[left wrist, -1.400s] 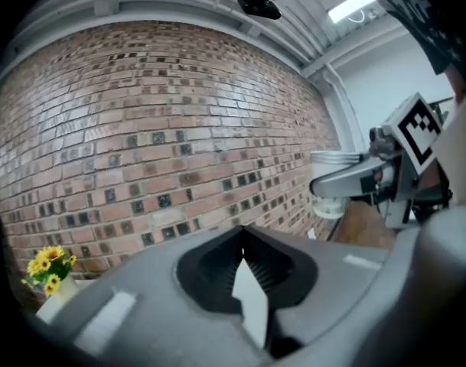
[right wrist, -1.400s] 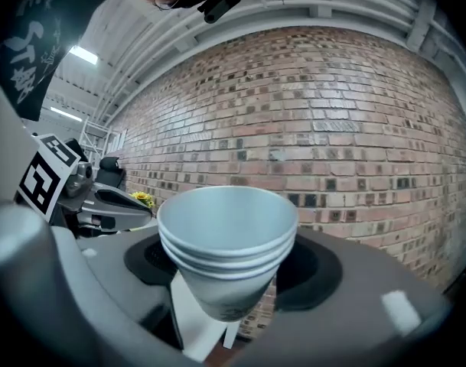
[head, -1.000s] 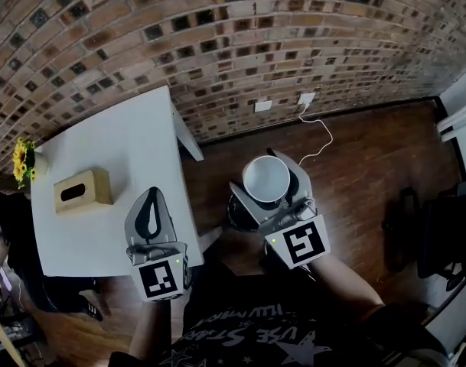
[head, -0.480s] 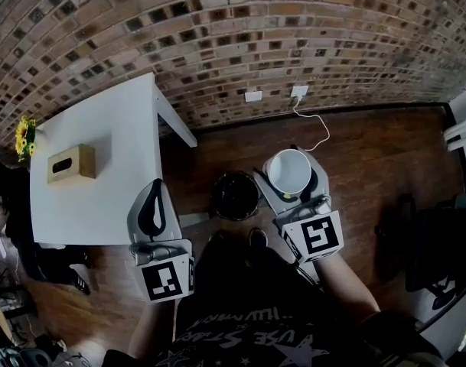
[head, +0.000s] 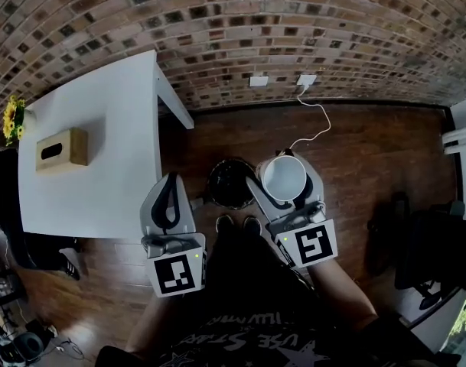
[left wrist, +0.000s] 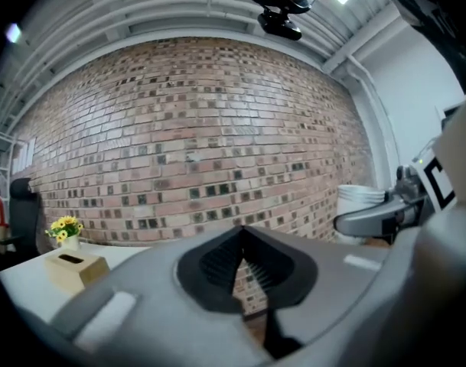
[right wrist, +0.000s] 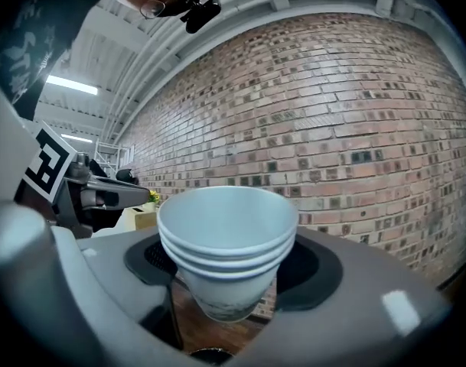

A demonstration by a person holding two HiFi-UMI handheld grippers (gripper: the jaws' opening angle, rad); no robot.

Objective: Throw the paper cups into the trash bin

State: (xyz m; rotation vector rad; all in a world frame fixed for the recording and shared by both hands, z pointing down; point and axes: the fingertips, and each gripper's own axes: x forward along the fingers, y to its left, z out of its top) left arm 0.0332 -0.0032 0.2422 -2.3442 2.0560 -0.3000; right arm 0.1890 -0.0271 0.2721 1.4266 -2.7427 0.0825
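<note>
Stack of nested paper cups (right wrist: 226, 243), mouth up and upright, sits between the jaws of the right gripper (head: 283, 180). Jaws stand wide, pads pressed on the stack's sides, so the cups are held.

In the head view the stack hangs above the wooden floor, just right of the dark round trash bin (head: 233, 182), beside its rim and not over the opening. A dark rim, likely the bin, shows at the bottom edge of the right gripper view.

Left gripper (head: 169, 202) hangs at the near left, jaws together, nothing in them.

White table (head: 102, 151) lies far left with a tissue box (head: 61, 149) on it.

Step judged: carry to the bin, release not yet made. Next move calls for a short shift left to centre the stack over the opening, then parting the jaws.
</note>
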